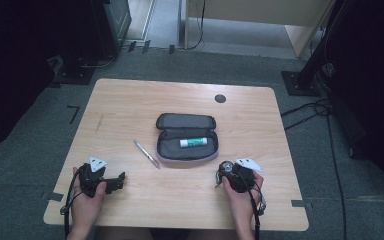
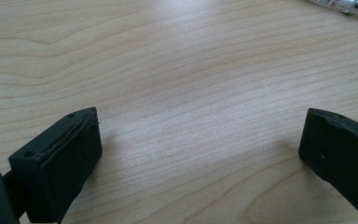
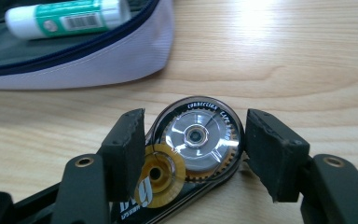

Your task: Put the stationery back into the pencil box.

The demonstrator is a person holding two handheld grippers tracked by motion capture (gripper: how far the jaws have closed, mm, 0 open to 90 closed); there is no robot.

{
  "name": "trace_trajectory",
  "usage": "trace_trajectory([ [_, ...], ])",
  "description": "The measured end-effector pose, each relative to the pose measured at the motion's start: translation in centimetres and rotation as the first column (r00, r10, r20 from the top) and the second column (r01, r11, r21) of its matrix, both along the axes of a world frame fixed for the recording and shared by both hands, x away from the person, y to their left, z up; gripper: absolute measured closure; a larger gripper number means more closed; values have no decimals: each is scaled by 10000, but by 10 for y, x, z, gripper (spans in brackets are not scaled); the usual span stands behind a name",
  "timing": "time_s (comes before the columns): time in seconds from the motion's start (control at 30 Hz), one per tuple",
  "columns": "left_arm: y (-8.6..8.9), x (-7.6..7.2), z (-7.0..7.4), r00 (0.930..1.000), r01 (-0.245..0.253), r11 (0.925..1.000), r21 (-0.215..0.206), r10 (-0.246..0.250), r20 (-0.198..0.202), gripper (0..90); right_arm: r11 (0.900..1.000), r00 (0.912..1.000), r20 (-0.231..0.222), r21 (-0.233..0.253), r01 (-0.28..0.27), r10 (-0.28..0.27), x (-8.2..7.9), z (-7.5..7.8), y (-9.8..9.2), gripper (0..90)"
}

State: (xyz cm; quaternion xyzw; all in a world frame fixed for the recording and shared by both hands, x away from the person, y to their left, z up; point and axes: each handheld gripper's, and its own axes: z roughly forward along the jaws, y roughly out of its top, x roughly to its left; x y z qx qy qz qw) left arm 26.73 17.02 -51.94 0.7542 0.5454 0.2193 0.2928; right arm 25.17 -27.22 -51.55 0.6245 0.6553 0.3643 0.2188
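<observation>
A grey pencil case lies open at the table's middle, with a green and white glue stick inside it. Left of the case rests a silver pen. My right gripper sits just in front of the case. In the right gripper view its jaws press both sides of a round correction tape dispenser lying on the wood, so my right gripper is shut on it. The case's pale wall and the glue stick lie just beyond. My left gripper rests near the front left; in its own view it stands open over bare wood, the pen far off.
The wooden table has a dark round cable hole near its far edge. Grey carpet surrounds it, with cables on the floor at the right and dark stands at the back corners.
</observation>
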Motion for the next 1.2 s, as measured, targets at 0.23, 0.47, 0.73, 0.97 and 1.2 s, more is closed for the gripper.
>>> trace_trajectory([
  [0.23, 0, 0, 0, 10000, 7, 10000, 0, -7, 5, 0, 9989, 9988, 158, 46, -463, 463, -4, 3, -3, 546],
  [0.47, 0, 0, 0, 10000, 7, 10000, -3, -7, 4, 0, 9982, 9980, 180, -47, -601, 602, -4, 4, -7, 568],
  [0.73, 0, 0, 0, 10000, 9, 10000, 0, -9, 4, 0, 9927, 9915, 479, 39, -1209, 1206, -1, 9, -9, 491],
  [0.97, 0, 0, 0, 10000, 7, 10000, 0, -7, 4, 0, 9889, 9881, 399, 25, -1488, 1486, 6, 7, -14, 509],
  [1.2, 0, 0, 0, 10000, 6, 10000, -2, -6, 6, 0, 9811, 9808, 260, 34, -1936, 1934, 4, 1, -12, 517],
])
